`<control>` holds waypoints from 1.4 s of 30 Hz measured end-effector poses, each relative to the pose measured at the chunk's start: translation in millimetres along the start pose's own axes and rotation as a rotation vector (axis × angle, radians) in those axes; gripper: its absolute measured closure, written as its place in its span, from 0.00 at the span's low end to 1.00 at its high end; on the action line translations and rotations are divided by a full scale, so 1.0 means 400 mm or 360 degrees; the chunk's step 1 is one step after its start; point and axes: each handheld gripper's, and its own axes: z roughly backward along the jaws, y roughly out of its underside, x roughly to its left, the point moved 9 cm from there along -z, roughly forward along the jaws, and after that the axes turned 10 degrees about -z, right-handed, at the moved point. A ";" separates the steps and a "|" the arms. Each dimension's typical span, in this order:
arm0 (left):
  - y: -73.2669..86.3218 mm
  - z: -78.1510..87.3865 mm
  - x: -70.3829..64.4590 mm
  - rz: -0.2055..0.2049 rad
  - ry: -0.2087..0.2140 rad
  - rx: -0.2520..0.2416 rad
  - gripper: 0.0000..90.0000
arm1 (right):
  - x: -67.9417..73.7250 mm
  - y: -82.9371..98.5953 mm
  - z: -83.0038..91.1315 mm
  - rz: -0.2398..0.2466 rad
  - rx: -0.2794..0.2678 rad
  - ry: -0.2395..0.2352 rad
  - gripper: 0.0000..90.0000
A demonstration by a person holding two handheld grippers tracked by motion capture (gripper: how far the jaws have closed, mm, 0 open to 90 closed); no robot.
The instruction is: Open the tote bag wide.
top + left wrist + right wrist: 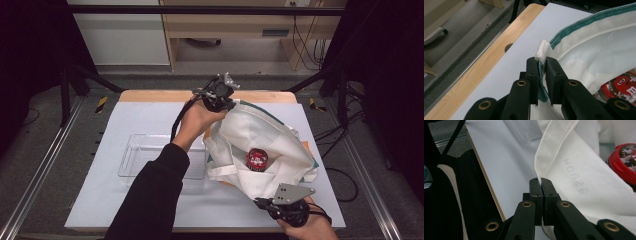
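In the high view, a white cloth bag [260, 142] is lying on the right half of the table [150, 210], with its mouth being held open between the two grippers. The left gripper [227, 100] is reaching to the far edge of the bag, and the right gripper [262, 202] is staying at the near edge. Inside the open bag a red round tin [257, 158] is sitting. To the left of the bag, a clear plastic tray [137, 155] is resting on the table.

The left gripper view is showing more closely that the left gripper [542, 61] is clamping the green-trimmed rim of the bag [596, 47]; the red tin [621, 86] is appearing at the right with a cartoon candy figure and a big white letter "m" on it.

The right gripper view is showing the right gripper [541, 182] pinching a white hem of the bag [579, 182]. Faint grey letters, seen upside down, are printed on the cloth; they are looking like "HOUSE", but I cannot read them surely. The tin's red lid [624, 161] is lying at the far right.
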 end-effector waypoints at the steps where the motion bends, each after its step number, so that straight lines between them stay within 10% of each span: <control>1: 0.000 0.001 0.001 0.0000 -0.0004 0.0001 0.90 | 0.003 0.001 0.000 0.0002 0.0003 -0.0002 0.99; 42: 0.042 -0.083 -0.007 0.0044 -0.0023 0.0015 0.90 | -0.014 0.074 -0.043 -0.0076 0.0075 -0.0001 0.99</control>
